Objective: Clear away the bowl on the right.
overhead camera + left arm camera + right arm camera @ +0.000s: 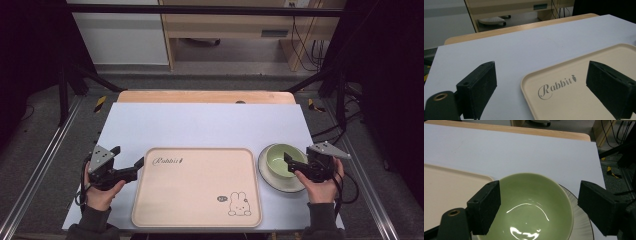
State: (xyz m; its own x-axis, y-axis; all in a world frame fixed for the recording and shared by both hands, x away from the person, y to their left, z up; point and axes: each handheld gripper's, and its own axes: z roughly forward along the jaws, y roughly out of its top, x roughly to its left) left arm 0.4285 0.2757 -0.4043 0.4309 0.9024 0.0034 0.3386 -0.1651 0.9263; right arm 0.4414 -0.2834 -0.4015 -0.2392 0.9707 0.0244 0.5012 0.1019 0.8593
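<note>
While apart: claw (290, 163), bowl rim (272, 150).

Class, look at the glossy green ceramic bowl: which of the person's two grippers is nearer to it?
Right. The right gripper is open at the green bowl on its near side; the left gripper is across the beige tray.

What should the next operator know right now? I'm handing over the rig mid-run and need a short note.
Left claw: open, at the tray's near-left corner, jaws either side of its rim, not gripping.
Right claw: open, jaws at the near rim of the green bowl, nothing held.
The bowl sits on a white plate to the right of the tray, on the white table cover. The tray is empty.
Done: both claws are in position; nothing looks moved yet.
Left, probably: close the right claw on the bowl and move it onto the tray, the left steadying the tray.
</note>
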